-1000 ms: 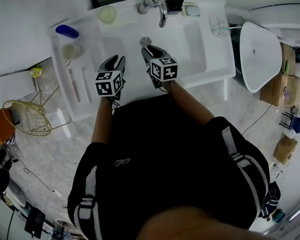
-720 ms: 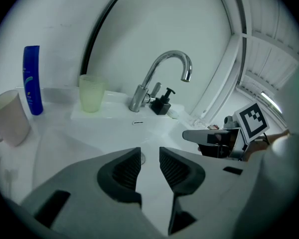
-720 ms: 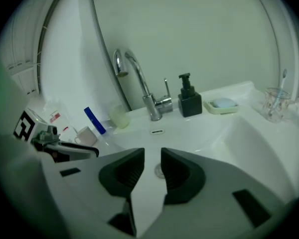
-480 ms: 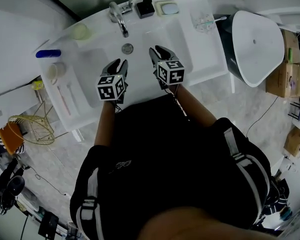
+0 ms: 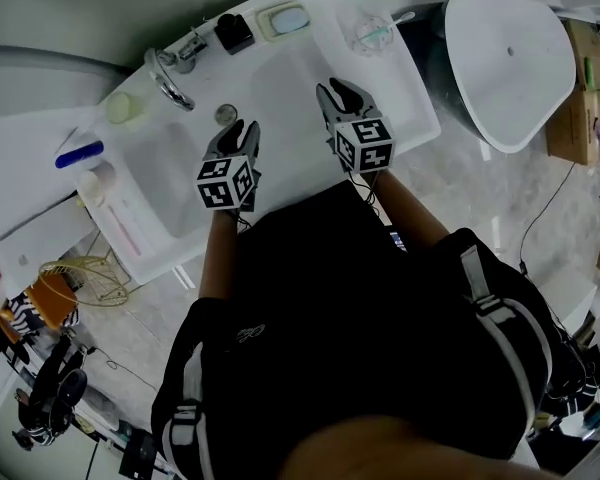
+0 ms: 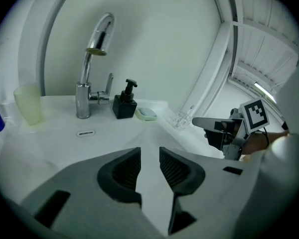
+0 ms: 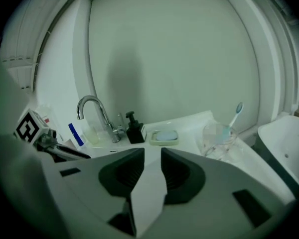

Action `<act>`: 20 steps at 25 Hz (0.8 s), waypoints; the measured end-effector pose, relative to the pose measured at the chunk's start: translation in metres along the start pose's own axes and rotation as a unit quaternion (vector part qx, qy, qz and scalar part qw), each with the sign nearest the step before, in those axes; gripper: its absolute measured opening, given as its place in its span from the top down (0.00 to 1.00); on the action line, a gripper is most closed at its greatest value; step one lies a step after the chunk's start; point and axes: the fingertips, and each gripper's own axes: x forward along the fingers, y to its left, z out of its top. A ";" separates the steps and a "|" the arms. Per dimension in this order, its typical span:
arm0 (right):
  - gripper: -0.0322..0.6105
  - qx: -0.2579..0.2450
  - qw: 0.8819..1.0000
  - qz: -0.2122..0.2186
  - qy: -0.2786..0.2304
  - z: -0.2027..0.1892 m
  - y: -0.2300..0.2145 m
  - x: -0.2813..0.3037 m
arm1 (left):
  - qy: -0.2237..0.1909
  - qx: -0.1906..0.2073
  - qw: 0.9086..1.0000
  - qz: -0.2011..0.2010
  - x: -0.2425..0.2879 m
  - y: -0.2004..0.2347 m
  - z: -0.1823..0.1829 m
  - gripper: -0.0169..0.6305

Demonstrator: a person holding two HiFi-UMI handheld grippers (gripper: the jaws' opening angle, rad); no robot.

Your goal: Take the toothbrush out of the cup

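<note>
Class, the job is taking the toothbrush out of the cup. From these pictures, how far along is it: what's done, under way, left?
Done: nothing yet; the toothbrush stands in the clear cup. In hand: the left gripper and right gripper hover over the sink, jaws apart and empty, the right one nearer the cup. Left: reach the cup, grip the toothbrush, lift it out.

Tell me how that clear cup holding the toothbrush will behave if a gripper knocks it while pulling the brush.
The clear cup looks thin-walled and seems to hold only the toothbrush, so it is probably light and apt to slide or tip. The brush leans on its rim, so a slanted pull may drag the cup along.
</note>
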 end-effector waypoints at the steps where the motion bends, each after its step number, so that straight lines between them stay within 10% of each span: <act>1: 0.78 -0.003 1.000 -0.004 -0.005 0.005 -0.011 -0.004 | -0.002 0.002 1.000 0.000 0.005 -0.005 0.006 0.78; 20: 0.76 0.047 0.995 -0.064 -0.060 0.057 -0.183 -0.017 | -0.015 0.017 0.999 0.035 0.068 -0.059 0.062 0.78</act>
